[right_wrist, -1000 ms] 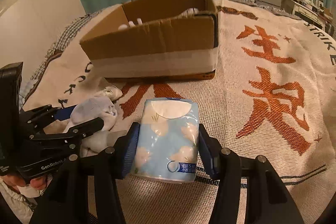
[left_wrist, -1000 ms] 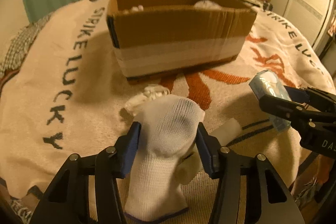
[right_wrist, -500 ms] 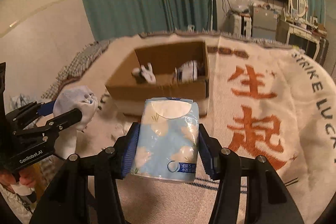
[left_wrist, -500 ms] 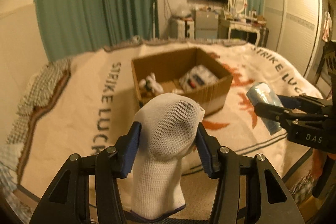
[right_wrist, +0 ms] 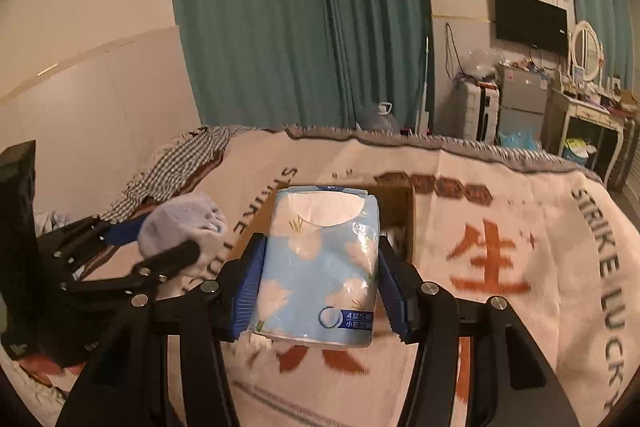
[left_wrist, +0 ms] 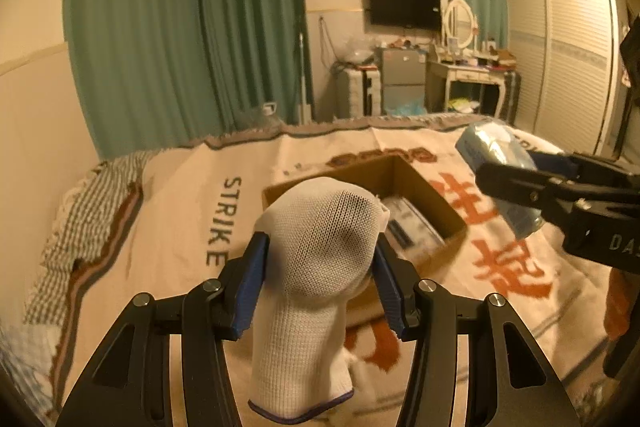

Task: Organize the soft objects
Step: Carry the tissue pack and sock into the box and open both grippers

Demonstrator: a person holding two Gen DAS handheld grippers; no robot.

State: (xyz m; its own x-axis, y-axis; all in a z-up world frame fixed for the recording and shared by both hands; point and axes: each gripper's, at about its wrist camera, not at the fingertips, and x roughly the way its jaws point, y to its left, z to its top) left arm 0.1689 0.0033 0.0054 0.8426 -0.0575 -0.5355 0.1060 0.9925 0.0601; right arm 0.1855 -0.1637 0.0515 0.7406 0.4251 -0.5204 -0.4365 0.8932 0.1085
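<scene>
Left gripper (left_wrist: pixel 322 285) is clamped on the white sock (left_wrist: pixel 316 263), toe up, cuff hanging below the blue pads, while the right gripper (right_wrist: pixel 320 277) squeezes the blue tissue pack (right_wrist: pixel 320 263) upright between its pads. Both loads ride in the air, well apart from each other. Ahead and below sits the open cardboard box (left_wrist: pixel 424 187) on the blanket (right_wrist: pixel 540 247), whose far edge lies beyond the box.

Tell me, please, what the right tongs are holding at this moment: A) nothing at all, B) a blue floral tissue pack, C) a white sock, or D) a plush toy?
B: in the right wrist view the right tongs are shut on the blue floral tissue pack, while the white sock sits in the left tongs.
</scene>
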